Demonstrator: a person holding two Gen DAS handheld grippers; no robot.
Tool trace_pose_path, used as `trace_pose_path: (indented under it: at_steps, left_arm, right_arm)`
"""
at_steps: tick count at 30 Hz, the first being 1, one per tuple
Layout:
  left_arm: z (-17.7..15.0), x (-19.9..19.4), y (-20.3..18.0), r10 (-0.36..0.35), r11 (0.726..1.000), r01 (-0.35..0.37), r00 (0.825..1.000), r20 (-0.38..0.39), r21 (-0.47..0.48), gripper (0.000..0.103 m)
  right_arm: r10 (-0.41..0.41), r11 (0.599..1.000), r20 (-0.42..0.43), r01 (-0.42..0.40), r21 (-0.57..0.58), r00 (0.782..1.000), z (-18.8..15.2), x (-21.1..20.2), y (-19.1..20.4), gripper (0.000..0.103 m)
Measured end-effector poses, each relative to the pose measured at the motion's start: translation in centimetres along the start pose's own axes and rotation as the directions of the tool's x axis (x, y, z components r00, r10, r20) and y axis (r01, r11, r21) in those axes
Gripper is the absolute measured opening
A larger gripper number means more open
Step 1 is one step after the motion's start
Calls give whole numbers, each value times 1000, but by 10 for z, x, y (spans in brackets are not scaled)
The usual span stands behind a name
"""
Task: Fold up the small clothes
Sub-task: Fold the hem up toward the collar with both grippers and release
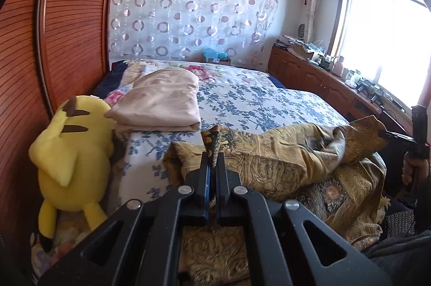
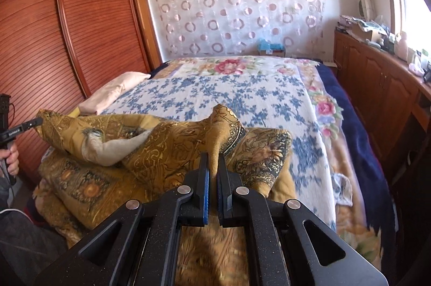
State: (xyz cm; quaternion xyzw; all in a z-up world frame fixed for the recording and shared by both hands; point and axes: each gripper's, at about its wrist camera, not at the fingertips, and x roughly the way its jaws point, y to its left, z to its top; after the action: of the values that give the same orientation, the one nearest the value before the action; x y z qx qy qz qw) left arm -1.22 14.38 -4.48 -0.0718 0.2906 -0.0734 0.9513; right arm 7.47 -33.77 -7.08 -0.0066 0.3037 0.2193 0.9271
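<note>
Two grippers, both clamped on the same gold patterned garment. Left gripper has its jaws pinched tight on a dark-printed corner that sticks up betw. the fingers, center of the left wrist view. Right gripper likewise nips a raised gold peak of cloth, center of the right wrist view. Each one also shows in the other's cam: the right one at the far right edge of the left view, the left one at the far left edge of the right view, both biting the cloth's lifted edge.

Garment lies bunched in the lower half of both frames, on the near end of the bed w/ blue floral cover; a pale lining shows lower left of center in the right view. Bulk of the fabric rests on the bed, only the gripped corners held up.

Step, as I judge it: corners taken, fold not yet laid, approx. early in the task. Next move prob. calls for lifting both corners together, pulling the edge taut, then carrying it over the heap so layers line up. Keep both grips level or the slack middle will bunch.

Folded pink cloth and yellow plush toy sit at left, well apart from the work.
</note>
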Motion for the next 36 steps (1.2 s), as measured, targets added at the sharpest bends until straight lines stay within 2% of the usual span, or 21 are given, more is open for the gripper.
trace_pose_path:
  at_steps: [5, 12, 17, 21, 24, 25, 26, 29, 30, 32, 36]
  left_arm:
    - [-9, -12, 0, 20, 1000, -20, 1000, -8, 4, 0]
    - [-31, 10, 1, 85, 996, -83, 992, -89, 24, 0]
    - [-38, 16, 5, 89, 996, -88, 989, -118, 7, 0]
    - [-38, 15, 8, 70, 997, -72, 989, -131, -7, 2]
    - [-32, 9, 8, 76, 997, -76, 991, -112, -3, 10]
    - [-29, 7, 9, 75, 997, -76, 992, -99, -5, 19]
    - [-26, 4, 9, 74, 997, -75, 994, -85, -9, 32]
    - [-15, 4, 12, 67, 998, -67, 996, -67, -9, 50]
    - [-11, 6, 13, 70, 998, -70, 995, -69, -1, 53]
    - [-2, 13, 15, 69, 998, -68, 995, -67, 13, 57]
    - [11, 31, 17, 75, 997, -73, 994, -86, 27, 57]
  right_arm:
    - [-17, 1000, -18, 17, -15, 1000, -12, -18, 0, 2]
    - [-35, 999, -70, 37, 30, 997, -38, -28, -11, 2]
    - [-56, 998, -121, 60, 31, 991, -56, -15, -17, 2]
    - [-60, 998, -119, 63, 21, 991, -57, -12, -16, 4]
    - [-80, 997, -113, 82, 14, 990, -56, -14, -16, 12]
    - [-91, 996, -108, 93, 12, 990, -55, -17, -15, 19]
    - [-98, 995, -102, 100, 10, 990, -53, -20, -15, 28]
    - [-134, 991, -74, 134, -3, 988, -44, -31, -18, 43]
    - [-150, 989, -62, 150, -8, 987, -40, -34, -20, 46]
    - [-181, 984, -49, 180, -18, 982, -32, -34, -24, 58]
    - [-208, 978, -35, 207, -39, 977, -15, -22, -31, 59]
